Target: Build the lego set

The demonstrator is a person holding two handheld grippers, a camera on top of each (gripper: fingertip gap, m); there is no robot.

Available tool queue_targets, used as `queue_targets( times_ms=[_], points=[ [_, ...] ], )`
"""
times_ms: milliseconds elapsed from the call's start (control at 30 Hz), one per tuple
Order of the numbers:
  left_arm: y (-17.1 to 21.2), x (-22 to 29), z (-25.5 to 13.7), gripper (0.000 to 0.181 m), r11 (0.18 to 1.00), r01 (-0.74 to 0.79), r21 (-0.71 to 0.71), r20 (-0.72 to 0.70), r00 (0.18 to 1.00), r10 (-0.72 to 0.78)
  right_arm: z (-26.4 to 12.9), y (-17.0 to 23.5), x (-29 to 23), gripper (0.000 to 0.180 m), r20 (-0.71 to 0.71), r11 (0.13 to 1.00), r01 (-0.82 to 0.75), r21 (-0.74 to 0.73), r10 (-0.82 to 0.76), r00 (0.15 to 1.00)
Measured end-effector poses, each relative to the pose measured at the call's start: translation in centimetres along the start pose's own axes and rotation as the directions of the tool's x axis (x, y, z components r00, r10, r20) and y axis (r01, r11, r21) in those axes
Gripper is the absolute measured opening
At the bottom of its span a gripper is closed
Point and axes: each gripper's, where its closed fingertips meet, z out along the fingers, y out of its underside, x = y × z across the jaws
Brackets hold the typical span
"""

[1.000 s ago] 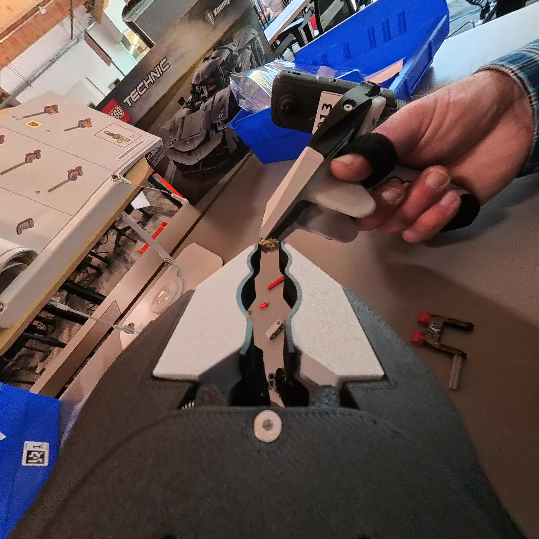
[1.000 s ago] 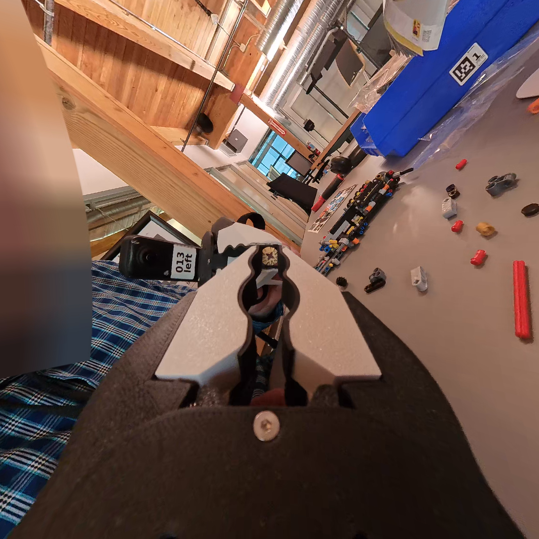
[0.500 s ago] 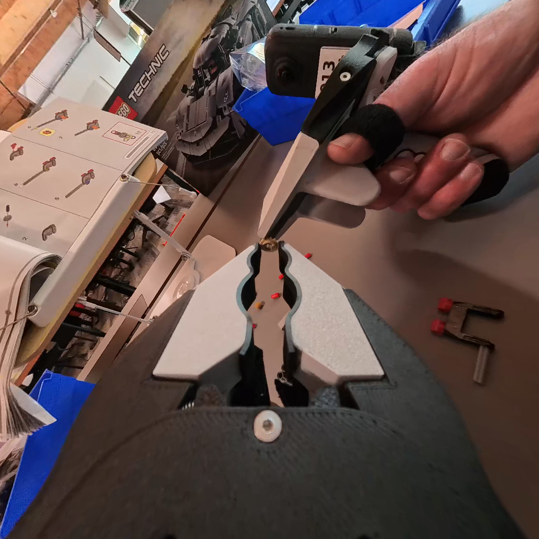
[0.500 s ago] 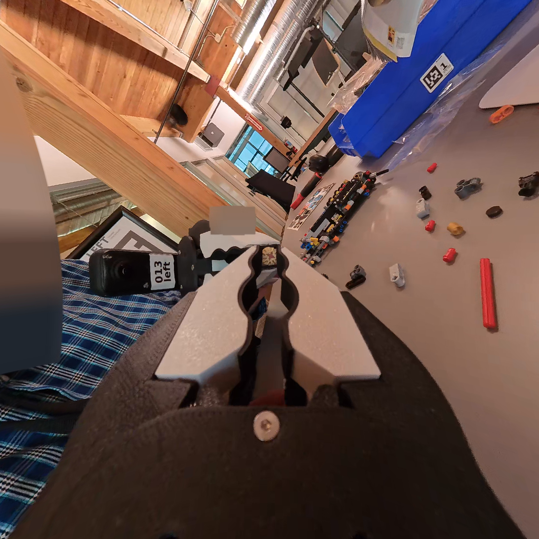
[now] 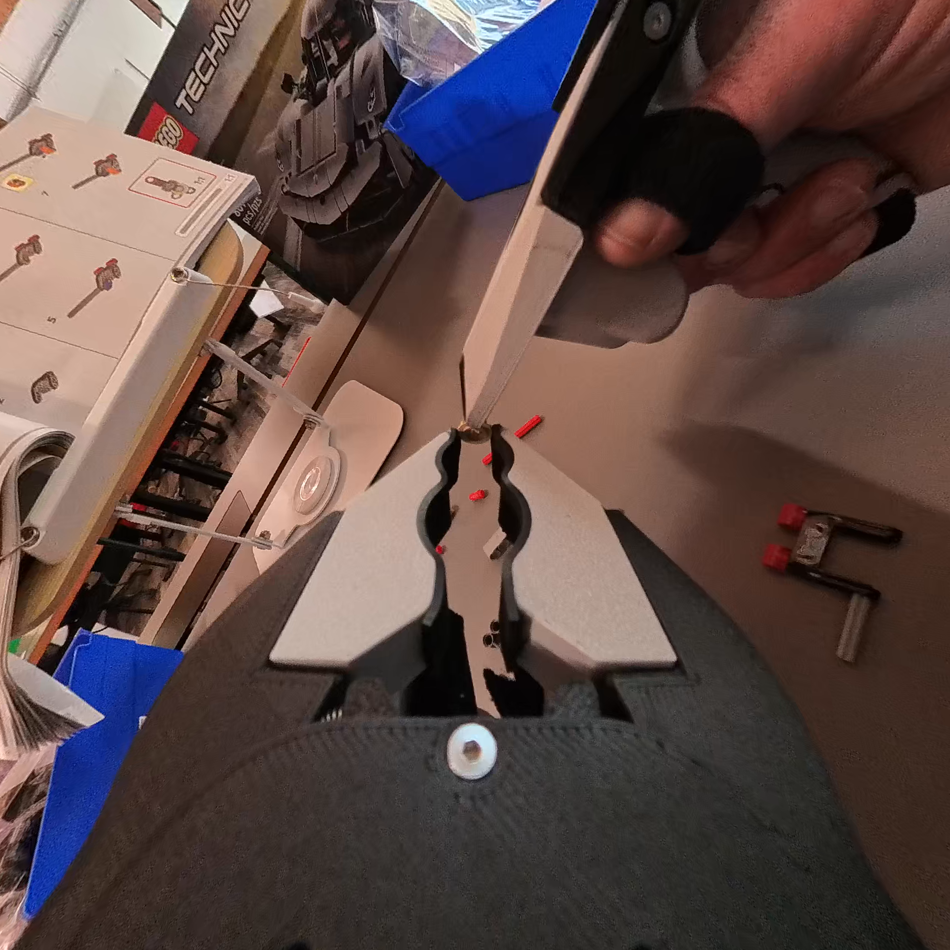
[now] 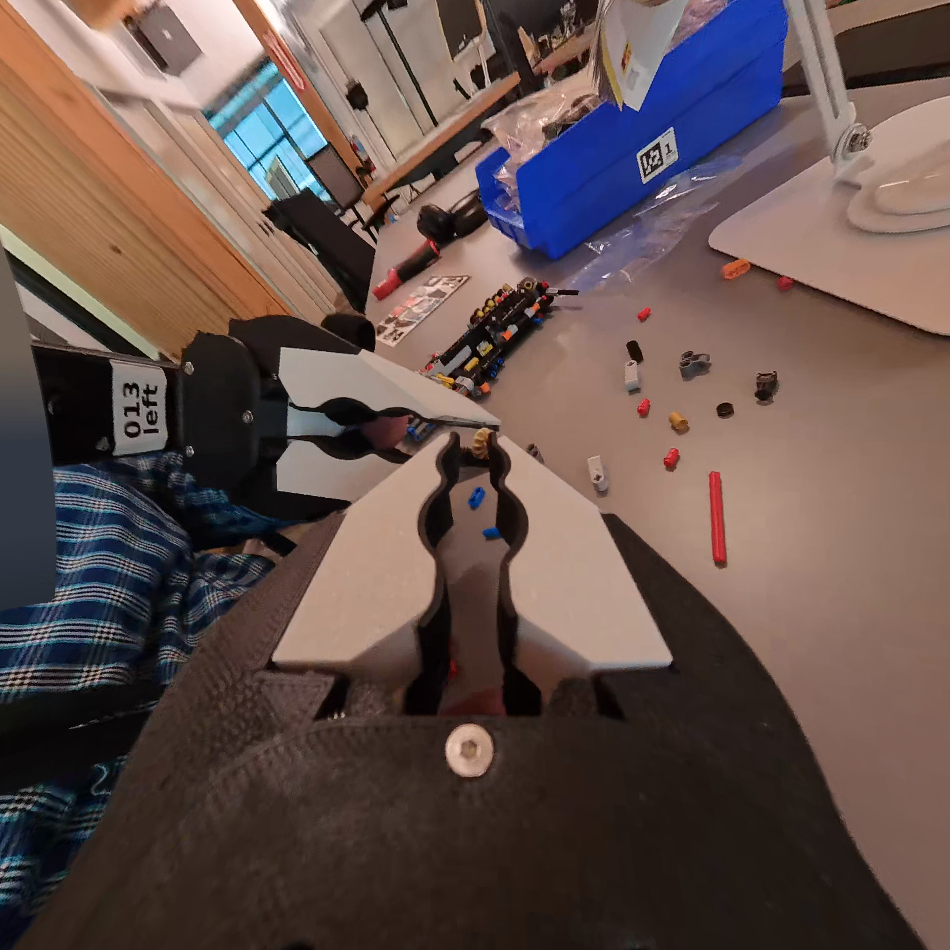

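A small tan gear [image 5: 473, 436] sits between the tips of my left gripper [image 5: 473, 437], whose jaws are closed on it. My right gripper [image 5: 475, 424], held in a hand, comes down from above and its tips meet the same gear. In the right wrist view the gear [image 6: 480, 443] sits between the tips of my right gripper [image 6: 474, 446], jaws closed on it. The left gripper [image 6: 491, 424] reaches in from the left with its tips against the gear. Both are held above the grey table [image 6: 771, 642].
A small build of black beams with red pins [image 5: 822, 555] lies to the right. A long black assembly [image 6: 493, 334], a red axle [image 6: 716, 516] and several loose small parts [image 6: 676, 419] lie on the table. A blue bin [image 6: 642, 154], white stand base [image 6: 848, 247], instruction booklet [image 5: 103, 247] and set box [image 5: 308, 128] surround them. Both grippers' tips are close together, under 4 cm apart.
The two grippers have stayed tip to tip on the gear. The right gripper has tilted down from facing the ceiling to facing the table, and stands steeper and closer in the left view.
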Motion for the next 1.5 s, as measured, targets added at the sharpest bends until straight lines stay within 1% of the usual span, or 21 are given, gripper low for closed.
queue_targets(
  times_ms=[33, 100, 233, 433, 633, 767, 1300, 1367, 1500],
  points=[
    [0.02, 0.03, 0.01, 0.010, 1.000, -0.001, -0.002, -0.001, 1.000, 0.001, 0.08, 0.19, 0.14, 0.007, -0.022, 1.000, 0.019, -0.013, -0.019, 1.000],
    [0.06, 0.10, 0.04, 0.010, 1.000, -0.003, -0.007, -0.003, 1.000, 0.003, 0.16, 0.39, 0.32, 0.006, -0.057, 0.998, 0.051, -0.033, -0.052, 0.997],
    [0.02, 0.10, 0.07, 0.010, 1.000, -0.003, -0.009, -0.005, 1.000, 0.003, 0.09, 0.29, 0.32, 0.002, -0.083, 0.996, 0.082, -0.039, -0.085, 0.993],
    [-0.10, 0.20, 0.01, 0.010, 1.000, 0.009, -0.004, -0.018, 1.000, -0.009, -0.06, 0.28, 0.24, 0.001, -0.055, 0.999, 0.030, -0.016, -0.031, 0.998],
    [-0.04, 0.35, 0.02, 0.010, 1.000, 0.005, -0.009, -0.023, 1.000, -0.006, -0.31, 0.31, 0.30, 0.004, -0.067, 0.999, 0.031, -0.016, -0.032, 0.997],
    [-0.04, 0.34, 0.00, 0.010, 1.000, 0.005, -0.011, -0.023, 1.000, -0.005, -0.27, 0.33, 0.17, 0.000, -0.065, 0.999, 0.036, -0.019, -0.037, 0.997],
    [-0.27, 0.23, 0.06, 0.010, 1.000, 0.009, 0.001, -0.021, 1.000, -0.009, -0.52, 0.19, 0.40, 0.000, -0.051, 1.000, -0.006, 0.017, 0.006, 0.999],
    [-0.36, 0.20, 0.04, 0.011, 1.000, 0.015, 0.007, -0.022, 1.000, -0.015, -0.57, 0.15, 0.49, 0.000, -0.051, 1.000, -0.012, 0.023, 0.013, 0.999],
    [-0.41, 0.47, -0.15, 0.024, 0.999, 0.037, 0.017, -0.056, 0.998, -0.036, -0.82, -0.09, 0.66, 0.000, -0.054, 0.999, -0.017, 0.037, 0.019, 0.998]
  ],
)
